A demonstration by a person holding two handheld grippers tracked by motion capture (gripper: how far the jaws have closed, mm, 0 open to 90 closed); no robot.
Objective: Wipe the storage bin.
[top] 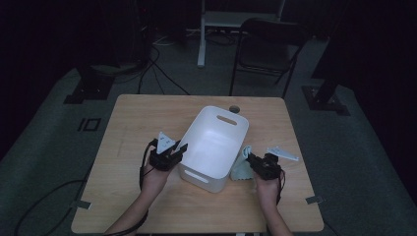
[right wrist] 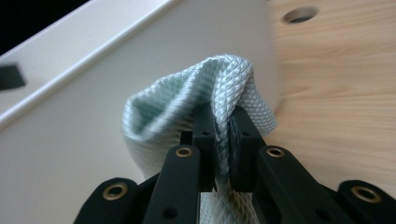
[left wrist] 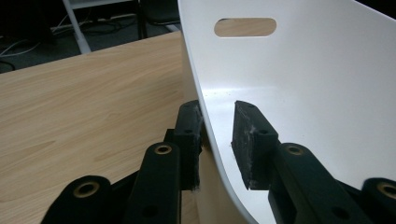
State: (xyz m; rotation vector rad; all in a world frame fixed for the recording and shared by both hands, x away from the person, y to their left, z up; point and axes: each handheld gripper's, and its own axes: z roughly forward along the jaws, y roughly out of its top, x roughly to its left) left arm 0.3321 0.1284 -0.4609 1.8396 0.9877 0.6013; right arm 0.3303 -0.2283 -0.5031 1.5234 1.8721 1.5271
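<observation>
Where the high view blurs grips: right gripper (right wrist: 223, 140) clamped on pale cloth (right wrist: 219, 84), left gripper (left wrist: 217, 140) loosely astride bin (left wrist: 327, 93) wall.

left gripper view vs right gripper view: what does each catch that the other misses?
Left gripper view: the left gripper astride the white bin's wall, one jaw outside, one inside with a gap to the wall, plus the bin's handle slot. Right gripper view: the right gripper shut on a pale green cloth, and a round hole in the tabletop. Shared: the bin and the wooden table.
</observation>
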